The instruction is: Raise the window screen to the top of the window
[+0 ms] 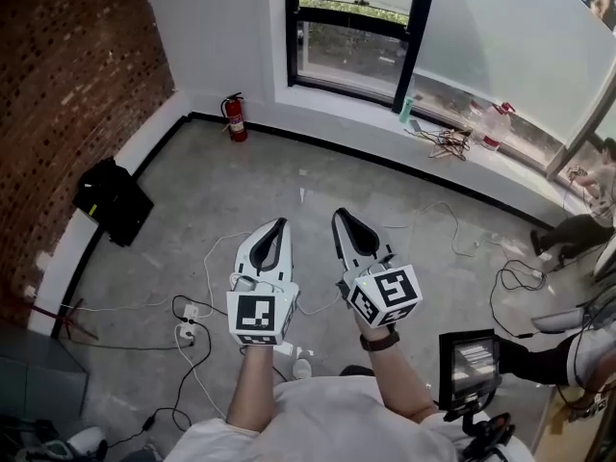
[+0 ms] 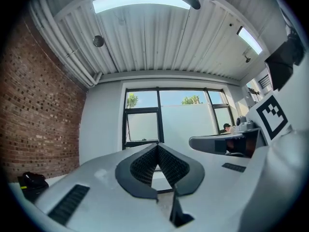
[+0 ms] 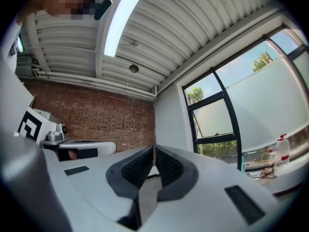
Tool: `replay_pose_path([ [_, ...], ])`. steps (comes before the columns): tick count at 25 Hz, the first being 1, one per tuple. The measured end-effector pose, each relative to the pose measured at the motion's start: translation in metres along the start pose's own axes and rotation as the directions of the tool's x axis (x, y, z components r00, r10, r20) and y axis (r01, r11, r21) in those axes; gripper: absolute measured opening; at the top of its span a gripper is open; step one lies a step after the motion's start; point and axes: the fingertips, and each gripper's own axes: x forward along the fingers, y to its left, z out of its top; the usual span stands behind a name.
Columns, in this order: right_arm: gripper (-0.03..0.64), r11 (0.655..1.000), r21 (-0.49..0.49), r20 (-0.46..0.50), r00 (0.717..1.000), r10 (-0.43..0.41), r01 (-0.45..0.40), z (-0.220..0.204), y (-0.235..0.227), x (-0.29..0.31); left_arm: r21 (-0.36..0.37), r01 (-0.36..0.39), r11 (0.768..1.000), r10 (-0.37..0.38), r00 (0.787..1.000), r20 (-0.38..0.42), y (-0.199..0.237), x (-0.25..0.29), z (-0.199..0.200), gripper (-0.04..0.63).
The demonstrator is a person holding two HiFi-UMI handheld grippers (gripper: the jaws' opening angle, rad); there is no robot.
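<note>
With the left gripper (image 1: pixel 281 223) and the right gripper (image 1: pixel 340 214) shut and empty at lower centre, well apart from the pale window screen (image 1: pixel 510 37) at upper right, the window should be approached and the jaws opened before any lifting is tried.

Two in all, the left tongs (image 1: pixel 281 222) and right tongs (image 1: pixel 340 213); one red fire extinguisher (image 1: pixel 234 117) beyond them, one black bag (image 1: pixel 114 201) to their left, and one small screen (image 1: pixel 469 366) to their right.
</note>
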Motion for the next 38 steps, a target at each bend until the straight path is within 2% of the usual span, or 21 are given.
replay_pose_path([
  [2,0.003,0.998,-0.064,-0.020,1.000,-0.006,0.004,-0.007,0.007,0.004,-0.005,0.001,1.000,-0.001,1.000,-0.006,0.007,-0.004,-0.007,0.000],
  [4,0.003,0.994,-0.105,0.015,1.000,-0.014,0.016,-0.005,0.011,0.005,-0.031,-0.014,0.999,0.013,1.000,-0.014,0.018,-0.004,-0.015,0.000],
  [6,0.003,0.993,-0.116,0.038,0.999,-0.019,0.023,-0.004,0.010,0.009,-0.059,-0.027,0.998,0.025,0.999,-0.038,0.028,0.001,-0.026,0.002],
  [8,0.003,0.992,-0.123,0.020,1.000,-0.012,0.015,-0.010,0.005,0.019,-0.075,-0.050,0.996,0.045,0.997,-0.058,0.038,0.008,-0.034,0.001],
  [11,0.003,0.993,-0.112,-0.011,0.999,0.041,-0.042,-0.023,-0.007,0.044,-0.095,-0.084,0.992,0.078,0.995,-0.068,0.052,0.029,-0.044,0.001],
  [15,0.002,0.981,-0.102,-0.025,0.986,0.166,-0.168,-0.027,-0.029,0.093,-0.243,-0.110,0.964,0.098,0.993,-0.061,0.072,0.080,-0.051,0.001],
  [16,0.002,0.973,-0.121,-0.033,0.980,0.194,-0.196,-0.025,-0.034,0.109,-0.243,-0.114,0.963,0.104,0.993,-0.052,0.078,0.095,-0.048,0.001],
  [20,0.002,0.946,-0.176,-0.013,0.962,0.274,-0.272,0.003,-0.065,0.166,-0.133,-0.134,0.982,0.137,0.990,0.011,0.096,0.161,-0.019,0.001],
  [24,0.002,0.942,-0.196,0.001,0.960,0.280,-0.274,0.016,-0.111,0.195,-0.131,-0.151,0.980,0.158,0.987,0.037,0.094,0.219,-0.011,0.000],
  [26,0.002,0.944,-0.191,0.007,0.961,0.275,-0.269,0.015,-0.137,0.203,-0.097,-0.153,0.983,0.158,0.987,0.041,0.084,0.244,-0.013,0.000],
  [29,0.002,0.954,-0.169,-0.007,0.968,0.251,-0.249,0.001,-0.171,0.217,-0.058,-0.146,0.988,0.147,0.989,0.012,0.072,0.274,-0.029,0.000],
  [34,0.002,0.962,-0.063,-0.020,0.964,0.264,-0.265,-0.026,-0.201,0.245,-0.069,-0.147,0.987,0.141,0.986,-0.083,0.081,0.315,-0.065,0.000],
  [38,0.002,0.979,-0.050,-0.017,0.980,0.198,-0.198,-0.039,-0.229,0.271,-0.070,-0.108,0.992,0.102,0.991,-0.092,0.090,0.355,-0.083,0.000],
])
